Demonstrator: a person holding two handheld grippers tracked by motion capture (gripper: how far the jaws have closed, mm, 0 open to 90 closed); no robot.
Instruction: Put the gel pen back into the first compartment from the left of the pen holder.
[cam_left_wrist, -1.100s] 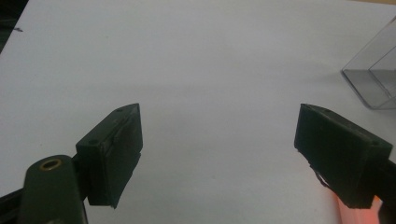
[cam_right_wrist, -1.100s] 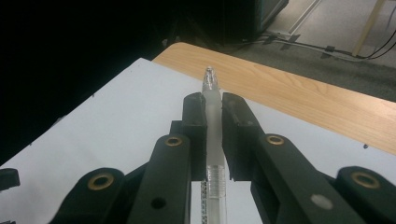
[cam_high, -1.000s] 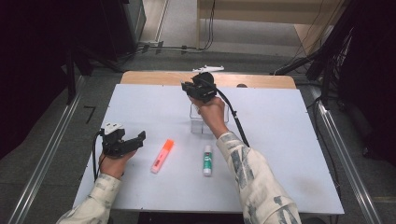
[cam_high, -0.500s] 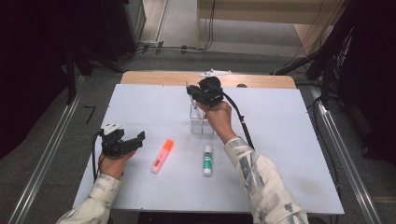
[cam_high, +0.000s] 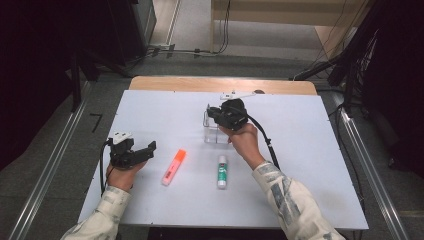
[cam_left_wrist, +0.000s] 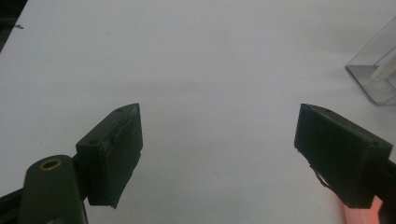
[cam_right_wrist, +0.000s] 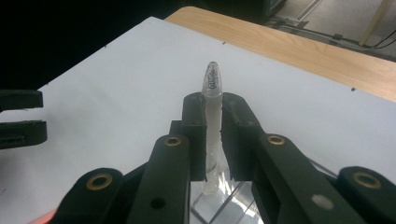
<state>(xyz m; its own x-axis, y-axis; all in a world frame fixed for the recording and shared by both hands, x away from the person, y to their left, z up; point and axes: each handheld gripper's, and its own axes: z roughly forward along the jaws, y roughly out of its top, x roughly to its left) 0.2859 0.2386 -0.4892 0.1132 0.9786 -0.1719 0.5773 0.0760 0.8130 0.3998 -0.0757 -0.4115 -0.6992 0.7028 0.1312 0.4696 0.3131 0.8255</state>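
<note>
Even overhead light falls on the white table (cam_high: 165, 112), which reads bright against near-black surroundings to the left and right in the high view. Shadows beneath the objects are faint and short. The left gripper view is dim and grey, its black jaws soft-edged. The right gripper view is sharper, with the far wooden edge (cam_right_wrist: 299, 39) mildly blurred.

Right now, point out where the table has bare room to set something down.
Bare: the white table right of the glue stick, and behind the left gripper. Crowded: around the clear box, orange highlighter and right gripper.
</note>
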